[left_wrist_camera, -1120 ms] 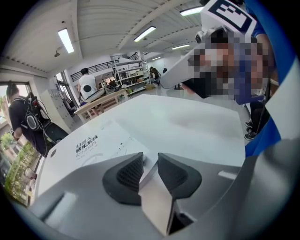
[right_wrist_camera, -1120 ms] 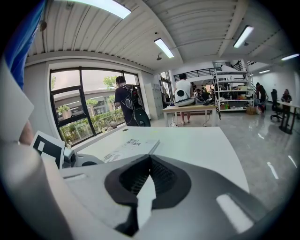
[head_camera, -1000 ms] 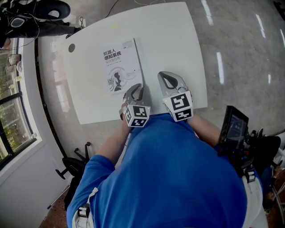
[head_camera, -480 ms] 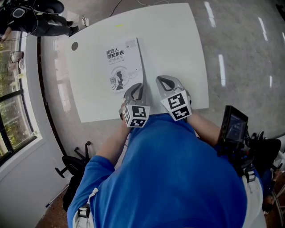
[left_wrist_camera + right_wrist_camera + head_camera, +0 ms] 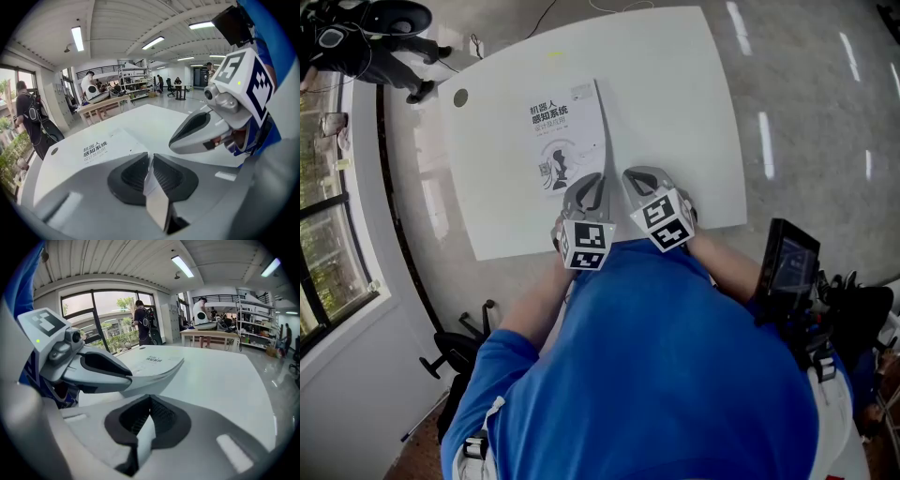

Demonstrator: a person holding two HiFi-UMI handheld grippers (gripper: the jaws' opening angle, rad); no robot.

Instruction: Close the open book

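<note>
A white book [image 5: 562,131] with black title print lies cover-up on the white table [image 5: 675,84]. My left gripper [image 5: 592,184] is at its near right corner. Its jaws have just been closing and are now shut on that corner. In the right gripper view the left gripper [image 5: 125,378] lifts the corner, and the book [image 5: 157,363] bends upward with its page edges showing. The book's cover [image 5: 93,150] lies ahead of the left gripper [image 5: 151,158] in its own view. My right gripper [image 5: 636,176] hovers just to the right, shut and empty, with its tip [image 5: 177,142] close beside the left one.
A round grommet [image 5: 460,97] sits in the table's far left corner. A person in dark clothes [image 5: 366,42] stands beyond it by the windows. A black screen device [image 5: 787,267] hangs at my right side, and a chair base [image 5: 455,352] lies on the floor to my left.
The left gripper rose with the book's near right corner, so that edge now curls off the table. The right gripper moved left and nearer, close beside the left gripper.
</note>
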